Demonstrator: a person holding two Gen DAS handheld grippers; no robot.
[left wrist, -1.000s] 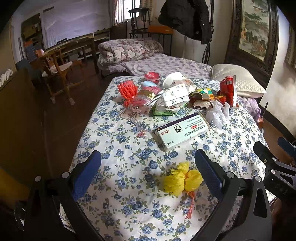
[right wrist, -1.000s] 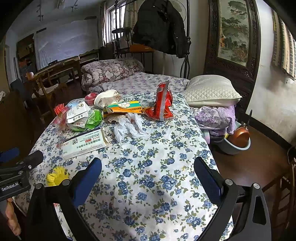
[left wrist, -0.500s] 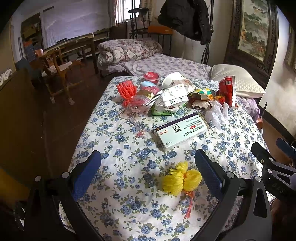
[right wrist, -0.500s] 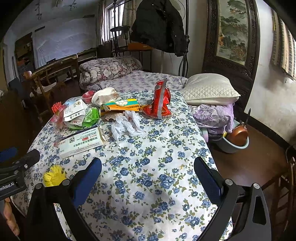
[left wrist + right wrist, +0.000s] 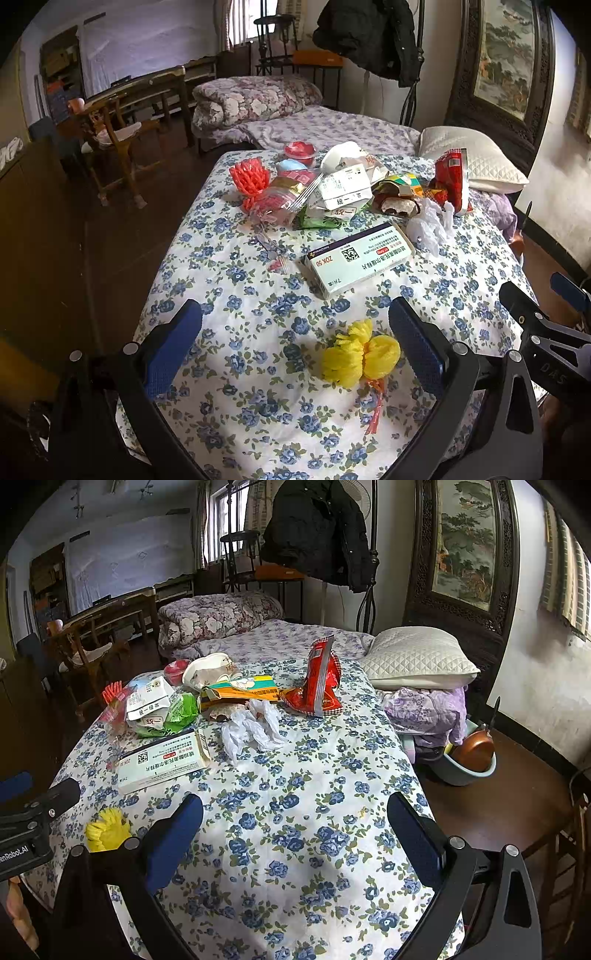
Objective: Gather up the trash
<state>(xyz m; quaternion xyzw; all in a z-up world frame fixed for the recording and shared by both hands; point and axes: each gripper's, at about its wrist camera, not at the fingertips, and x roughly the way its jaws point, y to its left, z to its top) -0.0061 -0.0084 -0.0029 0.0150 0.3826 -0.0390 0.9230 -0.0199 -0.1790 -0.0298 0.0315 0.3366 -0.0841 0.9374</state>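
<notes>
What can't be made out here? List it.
- Where the trash should go: no bin shows in either view.
- Yellow mesh ball: right wrist view, partly behind the left tool.
- Medicine box: small print is too small to read.
- Red foam net: right wrist view, mostly behind packets.

Beyond the fingers a floral bedcover (image 5: pixel 295 830) is spreading toward a folded quilt (image 5: pixel 218 616) and a white pillow (image 5: pixel 417 657). A dark coat (image 5: pixel 317 531) is hanging ahead on a stand; daylight is coming through the window (image 5: pixel 225 517). A framed landscape painting (image 5: pixel 465 546) is hanging rightward, wooden chairs (image 5: pixel 110 136) standing leftward on dark floor (image 5: pixel 509 812).
</notes>
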